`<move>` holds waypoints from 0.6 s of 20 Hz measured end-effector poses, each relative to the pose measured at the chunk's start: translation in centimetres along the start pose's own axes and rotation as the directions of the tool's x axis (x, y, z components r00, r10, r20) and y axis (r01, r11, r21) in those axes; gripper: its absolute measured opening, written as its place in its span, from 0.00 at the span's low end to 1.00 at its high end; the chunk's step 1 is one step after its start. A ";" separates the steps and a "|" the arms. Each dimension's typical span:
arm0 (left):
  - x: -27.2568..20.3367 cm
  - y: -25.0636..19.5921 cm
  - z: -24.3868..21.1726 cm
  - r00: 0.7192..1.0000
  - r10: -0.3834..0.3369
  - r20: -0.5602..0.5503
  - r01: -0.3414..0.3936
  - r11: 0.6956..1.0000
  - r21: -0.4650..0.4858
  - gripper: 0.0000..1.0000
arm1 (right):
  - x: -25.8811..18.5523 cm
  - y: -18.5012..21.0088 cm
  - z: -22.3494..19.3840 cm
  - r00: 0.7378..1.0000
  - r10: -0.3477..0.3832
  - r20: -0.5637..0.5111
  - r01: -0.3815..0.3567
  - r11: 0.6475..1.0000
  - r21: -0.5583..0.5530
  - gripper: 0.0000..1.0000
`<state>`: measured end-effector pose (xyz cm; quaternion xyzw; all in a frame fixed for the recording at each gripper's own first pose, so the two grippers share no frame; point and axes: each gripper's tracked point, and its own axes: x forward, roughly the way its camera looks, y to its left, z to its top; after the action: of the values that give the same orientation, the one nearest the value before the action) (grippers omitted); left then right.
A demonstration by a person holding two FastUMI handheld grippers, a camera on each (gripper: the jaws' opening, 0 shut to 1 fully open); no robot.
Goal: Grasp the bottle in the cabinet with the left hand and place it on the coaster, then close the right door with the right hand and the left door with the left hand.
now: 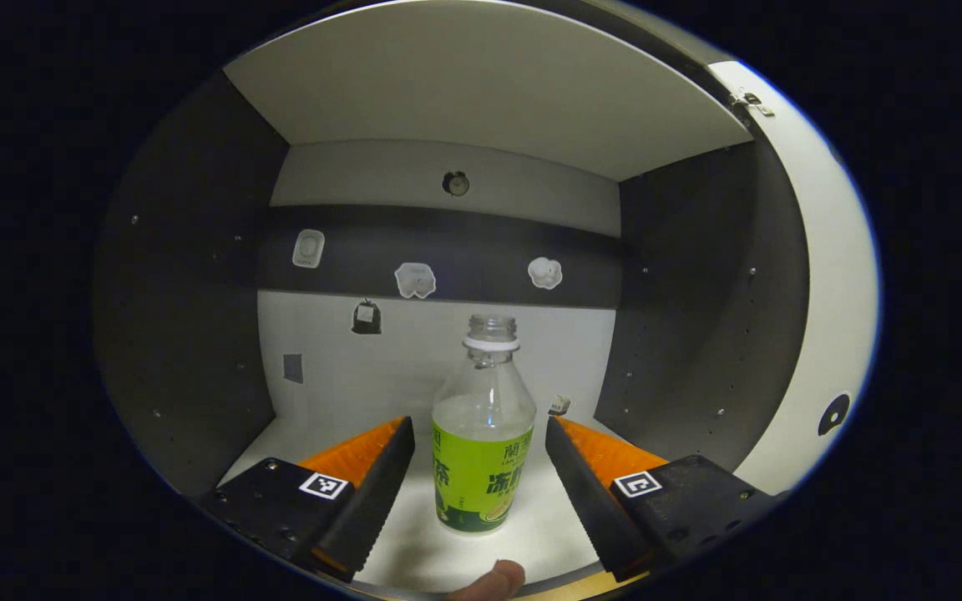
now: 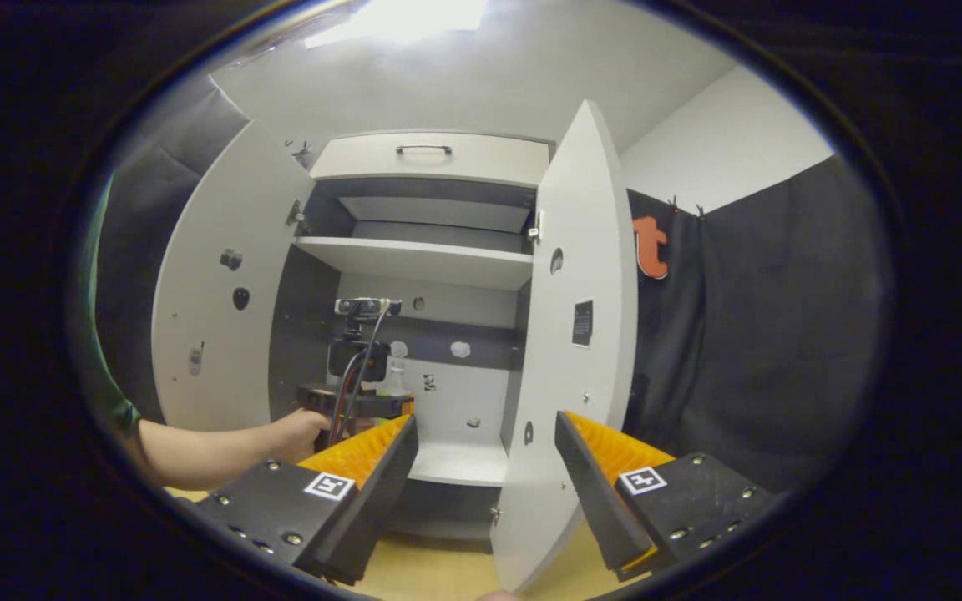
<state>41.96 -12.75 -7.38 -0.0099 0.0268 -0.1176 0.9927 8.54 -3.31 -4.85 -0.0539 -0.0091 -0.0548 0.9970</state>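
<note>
Bottle [image 1: 482, 438] stands upright between the left tongs [image 1: 478, 476], spread wide and not touching it. Right tongs [image 2: 485, 467] gape open before the right door [image 2: 569, 351].

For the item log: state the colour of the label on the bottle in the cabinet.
Bright green with darker green lettering, wrapped round the clear bottle; clearest in the left gripper view.

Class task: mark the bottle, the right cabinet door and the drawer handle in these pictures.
bottle [image 1: 481, 480]: left gripper view, on its green label.
right door [image 2: 577, 275]: right gripper view, on its inner face.
drawer handle [image 2: 423, 149]: right gripper view, on the middle of the bar.
</note>
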 end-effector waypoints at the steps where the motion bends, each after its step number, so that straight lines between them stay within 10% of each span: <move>1: 1.0 0.4 -0.4 1.000 0.010 -0.013 -0.010 0.999 0.031 0.98 | -0.4 -0.5 -0.4 1.000 -0.013 -0.017 0.013 1.000 0.014 0.99; 3: 1.3 1.1 -0.7 0.999 0.033 -0.007 -0.033 0.998 0.056 0.80 | -1.6 -1.3 -0.5 0.999 -0.030 -0.028 0.031 0.999 0.017 0.99; 12: -6.9 0.2 0.0 1.000 -0.002 -0.029 0.000 0.996 -0.085 0.77 | -6.9 -2.5 -0.2 0.999 -0.034 -0.032 0.036 0.997 0.070 1.00</move>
<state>35.30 -10.93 -7.05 -0.0502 0.0461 -0.1170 0.9908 1.45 -5.01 -4.90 -0.0177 0.0033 -0.0728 0.9972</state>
